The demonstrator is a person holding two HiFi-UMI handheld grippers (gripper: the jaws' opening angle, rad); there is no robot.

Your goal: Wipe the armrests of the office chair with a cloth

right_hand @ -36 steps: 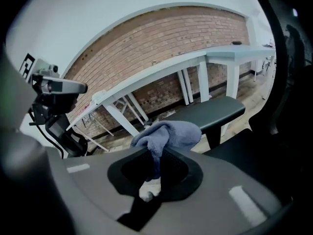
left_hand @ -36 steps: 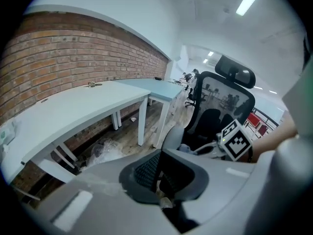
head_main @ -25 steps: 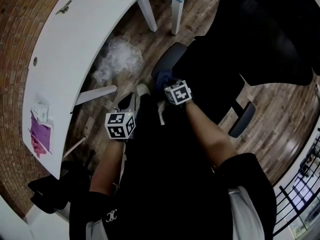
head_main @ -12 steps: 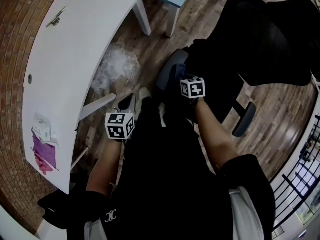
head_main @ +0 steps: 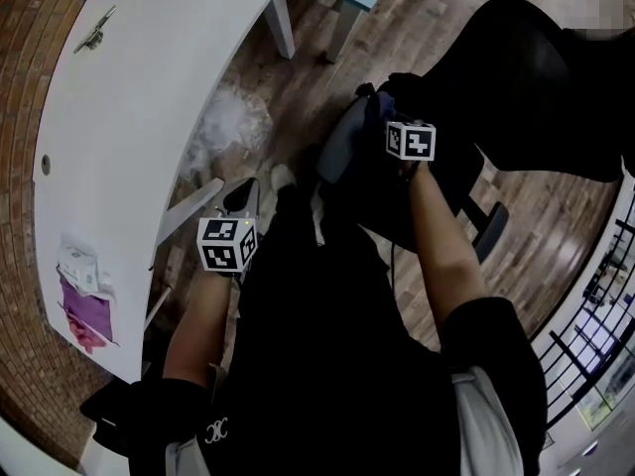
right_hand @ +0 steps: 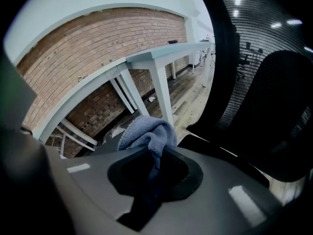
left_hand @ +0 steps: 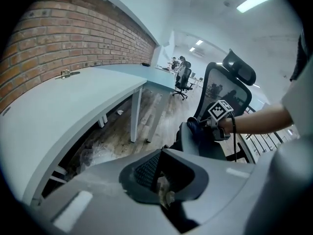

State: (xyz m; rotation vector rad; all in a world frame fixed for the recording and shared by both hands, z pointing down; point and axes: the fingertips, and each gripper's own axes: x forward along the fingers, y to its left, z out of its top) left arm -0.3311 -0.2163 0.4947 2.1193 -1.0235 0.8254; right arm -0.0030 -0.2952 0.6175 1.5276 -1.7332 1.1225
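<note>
Status: right gripper (right_hand: pixel 155 160) is clamped on the blue cloth (right_hand: pixel 146 132), and a bunched fold sticks out past the jaws. We have the cloth at the back end of the grey armrest (head_main: pixel 342 149), the one on the desk side of the office chair (head_main: pixel 536 77). In the left gripper view the cloth sits against the pad, close under the mesh backrest. Right arm is stretched forward over the seat.

Left gripper (left_hand: pixel 164 179) has its jaws together with nothing held. We're holding it low beside our leg, well apart from the chair, aimed along the floor under the white desk (head_main: pixel 149 97).

Second armrest (head_main: pixel 483 238) is on the far side of the seat. Crumpled plastic wrap (head_main: pixel 228 125) lies on the wood floor below the desk. Pink item (head_main: pixel 81 305) lies near the desk's near end.
</note>
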